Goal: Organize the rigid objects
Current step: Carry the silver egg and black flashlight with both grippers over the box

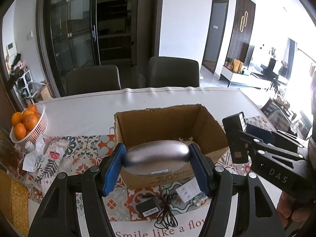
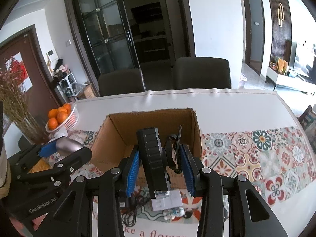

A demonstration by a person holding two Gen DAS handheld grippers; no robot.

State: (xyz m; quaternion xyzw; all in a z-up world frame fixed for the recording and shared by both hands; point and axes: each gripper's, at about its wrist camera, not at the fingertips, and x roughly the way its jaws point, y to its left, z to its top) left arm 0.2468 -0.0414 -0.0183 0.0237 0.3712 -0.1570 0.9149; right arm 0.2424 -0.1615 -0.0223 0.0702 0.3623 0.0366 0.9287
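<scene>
My left gripper (image 1: 158,152) is shut on a silver oval case (image 1: 156,155), its blue pads pressing on both ends. It holds the case above the near wall of an open cardboard box (image 1: 209,126). In the right wrist view my right gripper (image 2: 160,150) is shut on a black ridged device (image 2: 152,158) with a bracket on its side. The device hangs over the near edge of the same box (image 2: 116,126). From the left wrist view that device (image 1: 235,136) shows to the right of the box. The box floor is mostly hidden.
A white basket of oranges (image 1: 37,126) and a patterned tissue pack (image 1: 49,158) sit at the left. On the patterned runner in front of the box lie a black adapter with cable (image 1: 148,209), a white packet (image 1: 186,192) and a small figurine (image 2: 177,211). Two chairs (image 1: 92,79) stand behind the table.
</scene>
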